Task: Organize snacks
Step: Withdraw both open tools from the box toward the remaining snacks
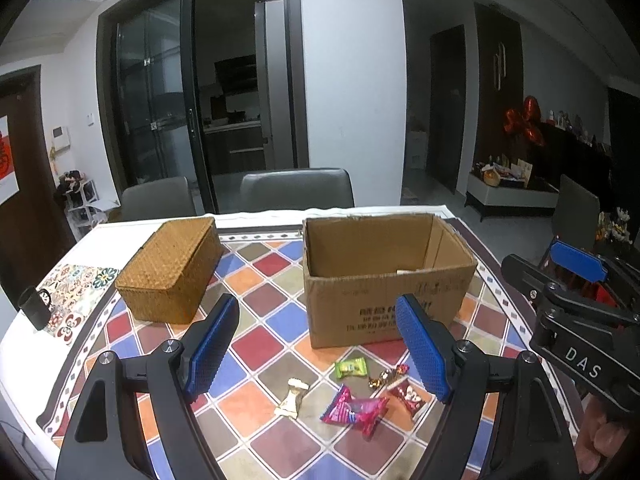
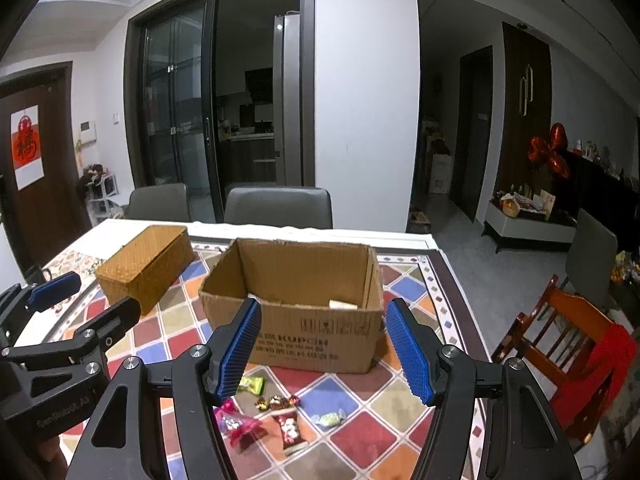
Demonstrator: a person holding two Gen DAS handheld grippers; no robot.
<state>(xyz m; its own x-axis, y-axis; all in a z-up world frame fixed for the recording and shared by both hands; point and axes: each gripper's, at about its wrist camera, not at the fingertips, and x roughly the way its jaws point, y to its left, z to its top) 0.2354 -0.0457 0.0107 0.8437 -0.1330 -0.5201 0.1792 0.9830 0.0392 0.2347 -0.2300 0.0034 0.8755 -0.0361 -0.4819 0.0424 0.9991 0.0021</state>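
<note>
covering table (image 1: 256,344): tiled cloth (image 2: 352,432)

Both grippers tilt downward, side by side. The left gripper (image 1: 316,344) has its jaws wide apart and empty. The right gripper (image 2: 324,352) is likewise parted, holding nothing.

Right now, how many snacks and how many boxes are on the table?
Wrapped snacks: 6, counting both views, since the fingers hide one in each
Cardboard box: 1
Woven basket: 1
Total: 8
</note>
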